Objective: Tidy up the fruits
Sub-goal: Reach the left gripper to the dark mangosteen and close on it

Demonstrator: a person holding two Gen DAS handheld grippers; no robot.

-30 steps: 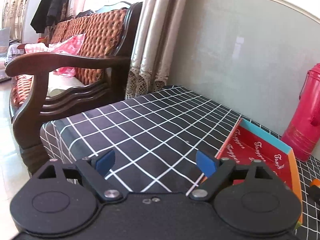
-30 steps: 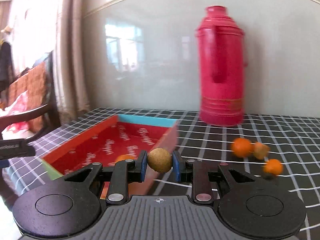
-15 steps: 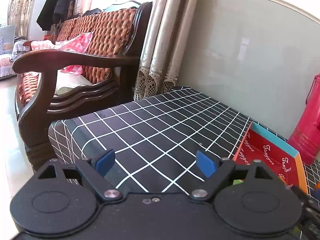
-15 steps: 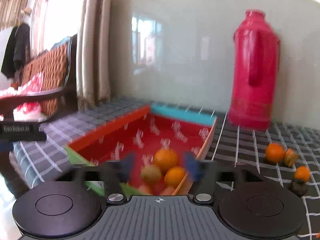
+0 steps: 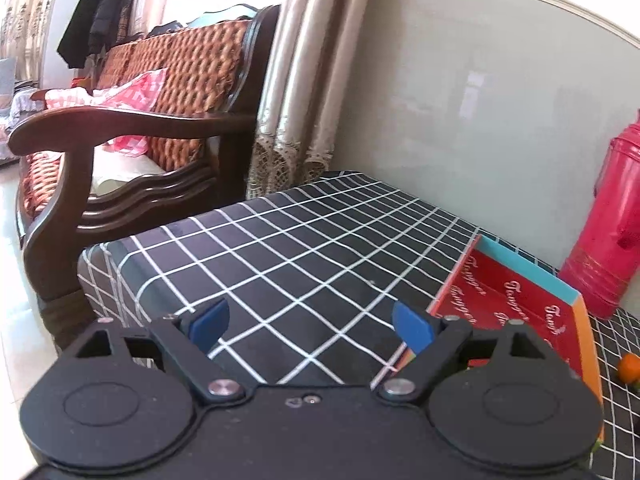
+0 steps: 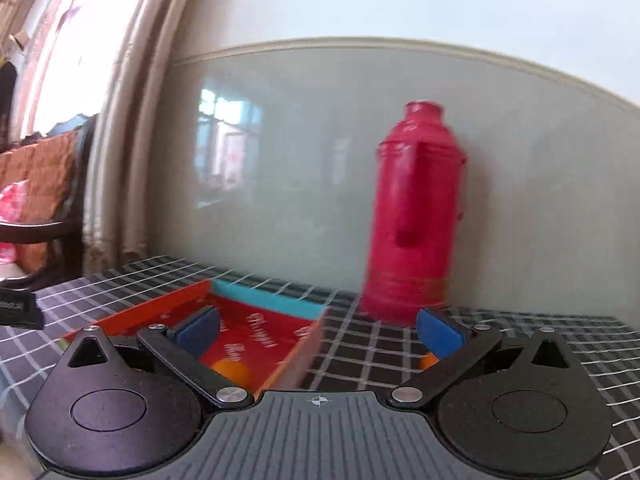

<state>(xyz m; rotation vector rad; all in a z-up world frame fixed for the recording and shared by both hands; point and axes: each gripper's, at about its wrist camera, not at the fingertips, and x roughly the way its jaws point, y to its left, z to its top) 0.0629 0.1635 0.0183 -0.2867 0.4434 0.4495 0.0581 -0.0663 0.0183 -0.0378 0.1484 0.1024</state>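
A red box (image 6: 256,334) with orange walls and a blue far wall lies on the checked table. An orange fruit (image 6: 232,369) shows inside it, partly hidden by my right gripper's left arm. My right gripper (image 6: 318,330) is open and empty, above the box's right wall. Another orange fruit (image 6: 427,360) peeks out behind its right finger. In the left wrist view the box (image 5: 516,304) lies at the right, with an orange fruit (image 5: 629,367) on the cloth beyond it. My left gripper (image 5: 311,322) is open and empty over the cloth, left of the box.
A tall red thermos (image 6: 414,220) stands against the wall behind the box, also in the left wrist view (image 5: 612,224). A wooden sofa (image 5: 132,128) and curtains (image 5: 296,80) stand left of the table. The table's left edge (image 5: 104,252) drops to the floor.
My right gripper opened and let go of the brown round fruit over the box, then lifted and tilted up. My left gripper stayed open and shifted only slightly.
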